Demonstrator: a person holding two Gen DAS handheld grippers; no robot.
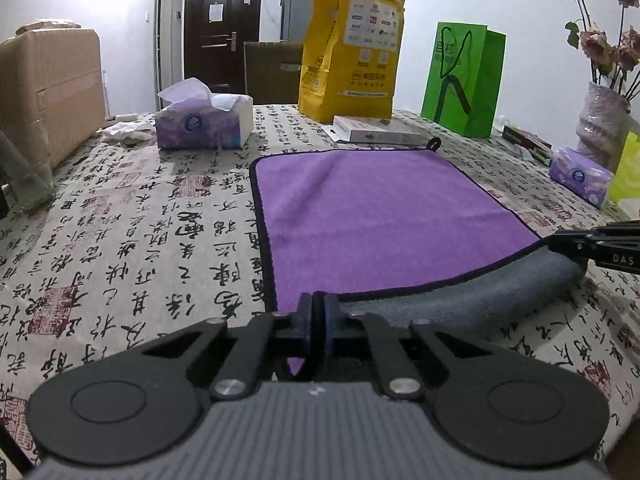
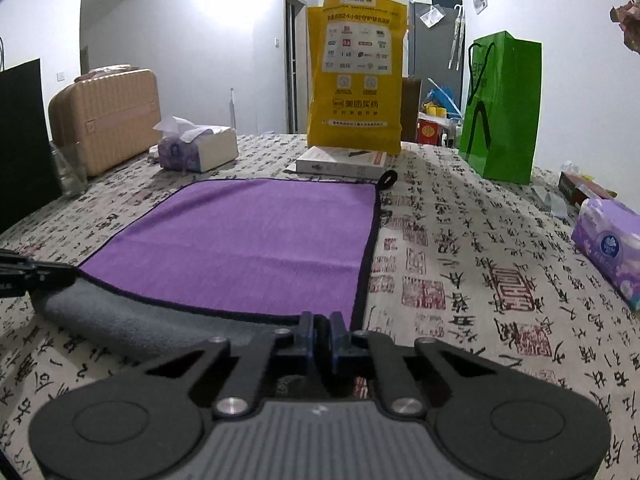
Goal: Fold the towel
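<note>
I have the left gripper (image 1: 318, 300) and right gripper (image 2: 322, 320) each pinching a near corner of the purple towel (image 1: 360, 216), grey underside turned up, apparently just lifted. Next I carry both corners evenly toward the far hem beside the hanging loop (image 2: 388, 179).

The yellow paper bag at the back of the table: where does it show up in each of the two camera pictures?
Left wrist view: yellow bag stands top centre, behind the purple towel.
Right wrist view: yellow bag again top centre, beyond the towel.
Shared landmark: the green bag, to its right.
</note>
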